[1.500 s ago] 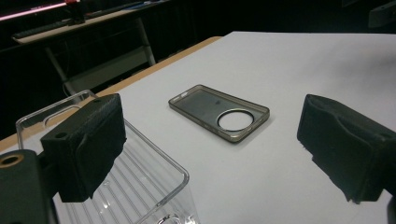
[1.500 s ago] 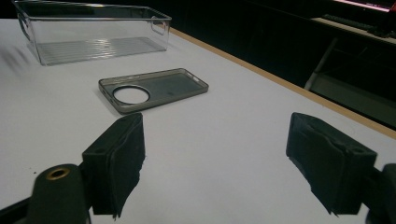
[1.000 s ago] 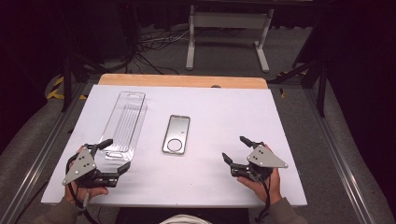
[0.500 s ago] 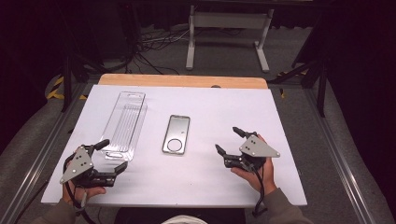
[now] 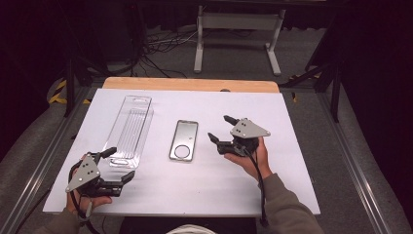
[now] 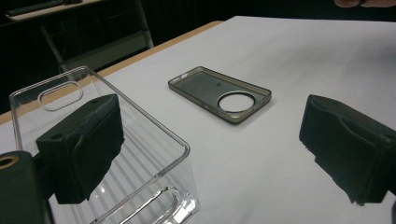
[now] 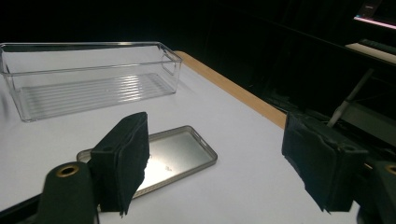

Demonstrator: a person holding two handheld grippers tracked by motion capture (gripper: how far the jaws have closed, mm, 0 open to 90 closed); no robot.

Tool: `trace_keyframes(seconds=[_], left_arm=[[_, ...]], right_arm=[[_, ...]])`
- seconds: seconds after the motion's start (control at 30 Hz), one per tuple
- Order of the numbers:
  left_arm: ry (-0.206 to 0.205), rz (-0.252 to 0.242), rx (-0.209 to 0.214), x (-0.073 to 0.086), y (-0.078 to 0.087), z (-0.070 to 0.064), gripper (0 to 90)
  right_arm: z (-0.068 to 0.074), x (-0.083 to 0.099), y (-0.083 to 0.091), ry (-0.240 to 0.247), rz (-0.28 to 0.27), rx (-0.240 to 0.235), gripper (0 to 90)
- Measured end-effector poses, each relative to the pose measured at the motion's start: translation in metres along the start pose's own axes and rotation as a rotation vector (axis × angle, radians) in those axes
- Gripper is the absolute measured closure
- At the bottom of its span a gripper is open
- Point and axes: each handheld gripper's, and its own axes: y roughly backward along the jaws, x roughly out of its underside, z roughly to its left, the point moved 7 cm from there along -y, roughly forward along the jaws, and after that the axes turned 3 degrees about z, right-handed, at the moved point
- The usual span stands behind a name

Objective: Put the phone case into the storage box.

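The phone case (image 5: pixel 183 140) lies flat on the white bench (image 5: pixel 292 185), back up, its round camera cutout toward the person; take it as the landmark. The step in hand looks like the approach to picking it up: the right gripper (image 5: pixel 220 132) hangs just to the right of the case, jaws spread wide and turned toward its long edge, holding nothing. In the right gripper view the case (image 7: pixel 159 158) sits between the two jaws, just ahead of them.

The clear plastic bin (image 5: pixel 130 130) stands just left of the case, empty and not touching it. The left gripper (image 5: pixel 117 163) rests to the left of the case and nearer the person, at the bin's near end, jaws likewise spread and empty.

The next move probably calls for lowering the right jaws so one edges under or against the case's thin rim (a flat, slick thing, likely to slide rather than lift), then closing across its width.

Against the picture a second ago, the right gripper has come forward and inward toward the case; the left has drawn slightly back; case and bin are unmoved.
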Motion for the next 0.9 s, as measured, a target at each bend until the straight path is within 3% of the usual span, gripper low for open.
trace_keyframes(seconds=[0.3, 0.43, 0.83, 0.9], left_arm=[[-0.006, 0.000, 0.006, 0.000, 0.000, 0.000, 7.1], [-0.003, -0.002, 0.009, 0.000, 0.001, 0.000, 7.1], [-0.007, 0.013, 0.035, 0.002, -0.001, -0.002, 7.2], [-0.004, 0.016, 0.034, 0.002, -0.002, -0.002, 7.2]], right_arm=[[-0.006, -0.018, -0.032, -0.009, 0.003, -0.022, 26.0], [-0.009, -0.024, -0.045, -0.047, -0.007, -0.049, 31.2], [-0.002, -0.025, -0.090, -0.033, 0.067, -0.072, 45.5], [0.000, -0.022, -0.097, -0.034, 0.087, -0.097, 49.8]])
